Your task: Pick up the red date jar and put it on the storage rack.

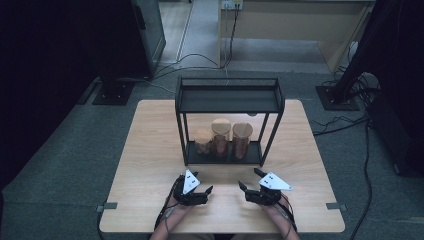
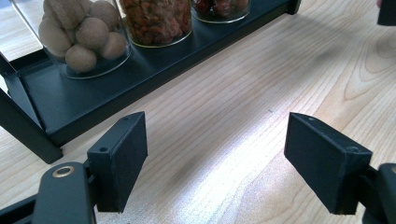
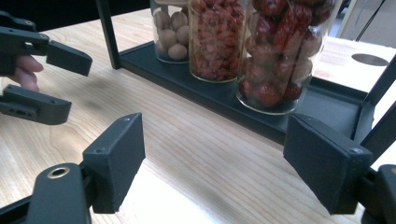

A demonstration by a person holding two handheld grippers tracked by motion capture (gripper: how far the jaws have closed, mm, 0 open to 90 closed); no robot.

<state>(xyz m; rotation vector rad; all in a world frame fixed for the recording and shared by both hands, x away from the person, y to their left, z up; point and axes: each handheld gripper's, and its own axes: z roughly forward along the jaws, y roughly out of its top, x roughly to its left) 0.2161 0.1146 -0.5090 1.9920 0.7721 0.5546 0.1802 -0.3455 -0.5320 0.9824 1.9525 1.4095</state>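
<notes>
Pale grained wood forms the table (image 1: 150, 150); on it stands a black metal rack (image 1: 229, 100), its lower shelf bearing three cork-lidded glass jars: round pale balls (image 2: 79, 35), small red berries (image 3: 217, 39), wrinkled dark-red fruit (image 3: 280, 51); the left gripper (image 1: 202, 182) and right gripper (image 1: 248, 179) rest just before the rack, jaws apart, holding nothing.

A light wooden table (image 1: 150, 150) is seen, on which a black two-tier metal rack (image 1: 229, 100) is set, just ahead of the left gripper (image 1: 203, 191) and the right gripper (image 1: 243, 187). Three glass jars are carried on the rack's lower tray: a jar of pale round balls (image 2: 79, 37) ahead of the left gripper, a jar of small red berries (image 3: 215, 39) between, and a jar of dark red fruit (image 3: 280, 51) ahead of the right gripper. Bare tabletop lies under both grippers.
</notes>
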